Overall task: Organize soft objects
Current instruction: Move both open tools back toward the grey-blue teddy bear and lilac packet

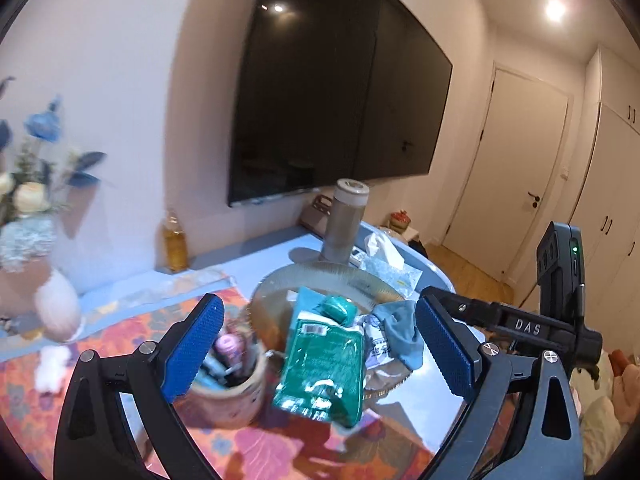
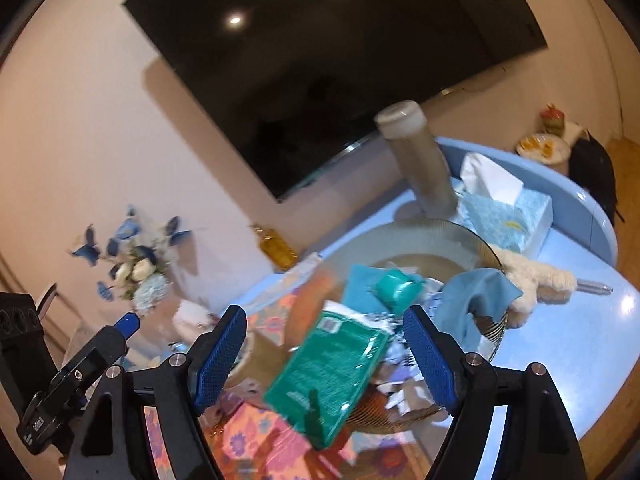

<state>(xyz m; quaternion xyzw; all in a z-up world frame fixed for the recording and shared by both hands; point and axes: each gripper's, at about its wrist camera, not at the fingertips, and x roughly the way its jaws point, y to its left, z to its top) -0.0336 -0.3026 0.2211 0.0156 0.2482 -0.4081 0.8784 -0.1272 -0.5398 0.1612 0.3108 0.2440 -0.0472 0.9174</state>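
Observation:
A ribbed glass bowl [image 1: 320,276] [image 2: 440,236] on the blue table holds soft things: a green plastic packet [image 1: 320,364] [image 2: 332,368] leaning over its near rim, a small teal object [image 1: 338,308] [image 2: 398,286], a blue cloth [image 1: 404,332] [image 2: 472,300] and crumpled printed wrappers [image 2: 400,352]. My left gripper [image 1: 318,356] is open, its blue pads either side of the packet, not touching. My right gripper [image 2: 324,356] is open too, straddling the packet. A cream plush toy [image 2: 532,276] lies beside the bowl's right rim.
A tall grey canister [image 1: 344,220] [image 2: 420,164] and a tissue box [image 2: 508,216] stand behind the bowl. A brown pot of pens [image 1: 230,384] sits left of it on a floral cloth [image 1: 260,448]. An oil bottle [image 1: 175,244], flowers [image 1: 32,184] and a wall TV [image 1: 332,92] are behind.

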